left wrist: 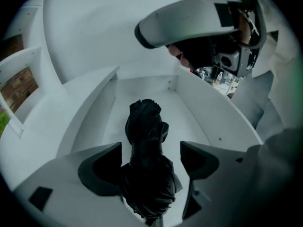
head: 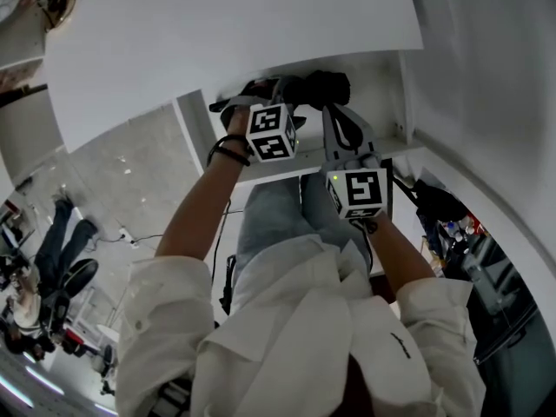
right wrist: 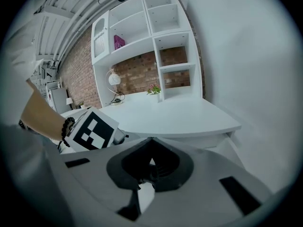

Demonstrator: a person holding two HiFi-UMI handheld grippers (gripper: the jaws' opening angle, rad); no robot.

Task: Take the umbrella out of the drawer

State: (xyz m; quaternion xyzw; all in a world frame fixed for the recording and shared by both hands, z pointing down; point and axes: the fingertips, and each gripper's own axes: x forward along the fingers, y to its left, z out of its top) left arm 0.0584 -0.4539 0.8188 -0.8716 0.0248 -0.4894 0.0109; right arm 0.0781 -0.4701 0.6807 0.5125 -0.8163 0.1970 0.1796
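A folded black umbrella [left wrist: 147, 169] stands between the jaws of my left gripper [left wrist: 150, 148], which is shut on its lower part. Its bunched end points up, over the floor of the open white drawer [left wrist: 199, 126]. In the head view the umbrella [head: 317, 87] hangs over the drawer [head: 382, 89], just under the desk edge, with the left gripper [head: 261, 94] on its left end. My right gripper [head: 337, 120] is just right of it, near the drawer's front. In its own view the right gripper [right wrist: 151, 143] has its jaws shut tip to tip, and I make out nothing held between them.
The white desk top [head: 226, 33] overhangs the drawer. A white shelf unit [right wrist: 151, 37] stands at the desk's back against a brick wall. The person's legs are below the drawer front [head: 287, 170]. A black bag [head: 439, 202] lies at the right.
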